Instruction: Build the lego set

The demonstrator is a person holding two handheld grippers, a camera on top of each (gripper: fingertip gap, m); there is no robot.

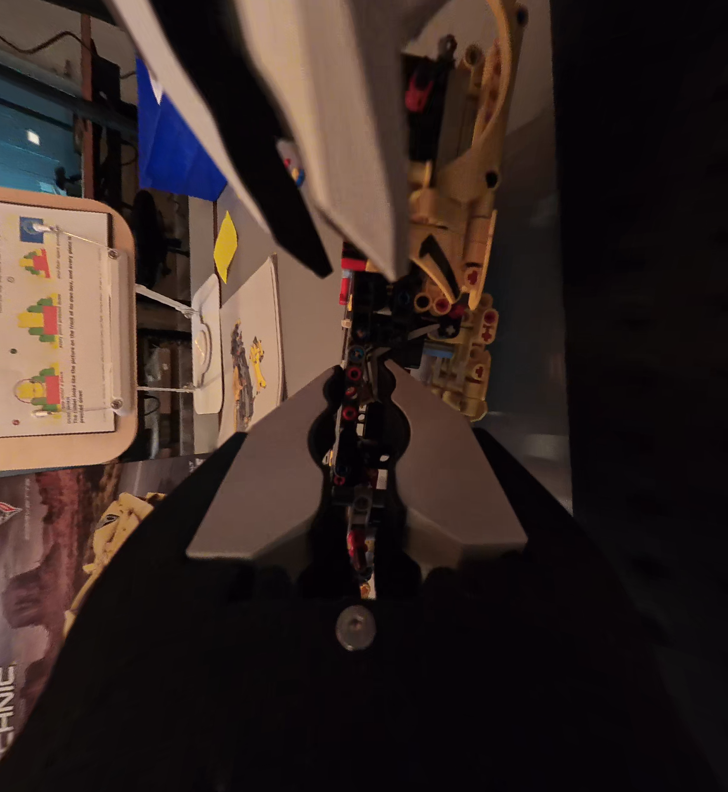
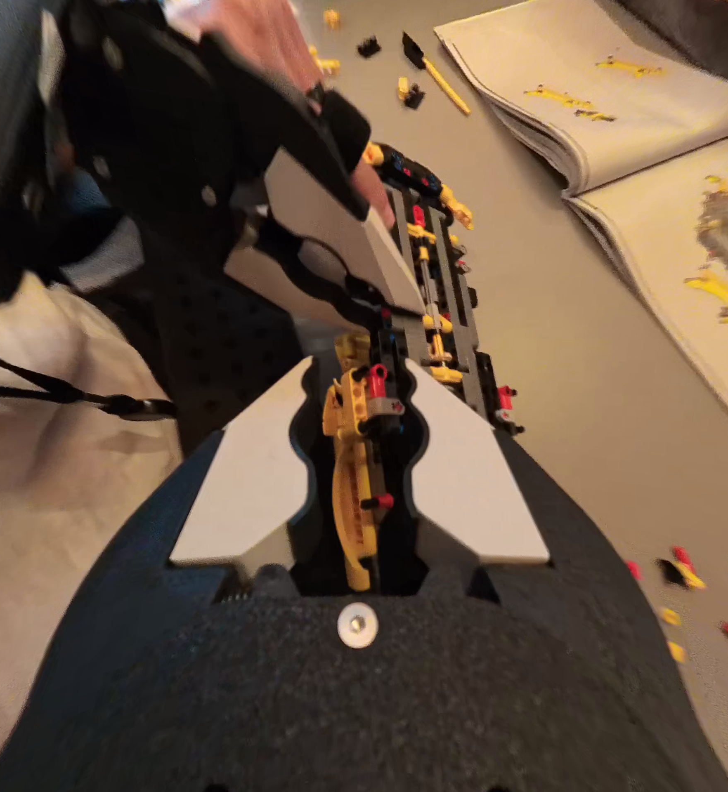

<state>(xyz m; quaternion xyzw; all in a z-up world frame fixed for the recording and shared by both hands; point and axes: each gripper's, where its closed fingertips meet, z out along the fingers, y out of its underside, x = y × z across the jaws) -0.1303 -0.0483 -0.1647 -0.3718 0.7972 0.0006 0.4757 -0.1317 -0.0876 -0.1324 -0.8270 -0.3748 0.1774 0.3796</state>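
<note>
The right hand-held gripper (image 2: pixel 360 377) is pinching the yellow panel (image 2: pixel 351 480); the left hand-held gripper (image 1: pixel 364 368) is pinching the black frame (image 1: pixel 351 411) of the car model (image 2: pixel 435 274), whose long axis is running straight ahead above the bench (image 2: pixel 568 385).

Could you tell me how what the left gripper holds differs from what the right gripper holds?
The left gripper clamps the black frame end of the model, studded with red and blue pins; the right gripper clamps the yellow curved panel, which carries red connectors. In the right wrist view, the black frame end continues into the long grey chassis, while the yellow curved panel sits at its near end. Both belong to one assembly, held above the table.
</note>
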